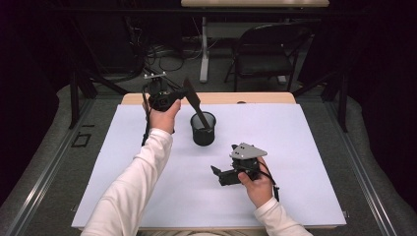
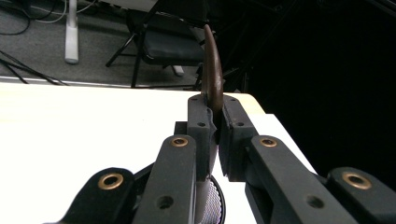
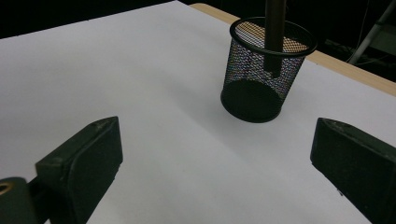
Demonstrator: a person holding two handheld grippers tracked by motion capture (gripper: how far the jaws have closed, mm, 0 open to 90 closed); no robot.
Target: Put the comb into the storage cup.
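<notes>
Lowering: left gripper (image 1: pixel 184 94) clamped on brown spatula (image 1: pixel 193 100), handle end inside mesh cup (image 1: pixel 203 129), apparently unreleased; right gripper (image 1: pixel 216 173) wide open, empty.

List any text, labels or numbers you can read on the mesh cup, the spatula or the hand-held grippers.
None can be read. The mesh cup, the dark spatula, the left hand-held gripper and the right hand-held gripper bear no visible print, and the white table cover is plain.

Bright white table (image 1: pixel 147 162), dark surround, near jaws blurred.
</notes>
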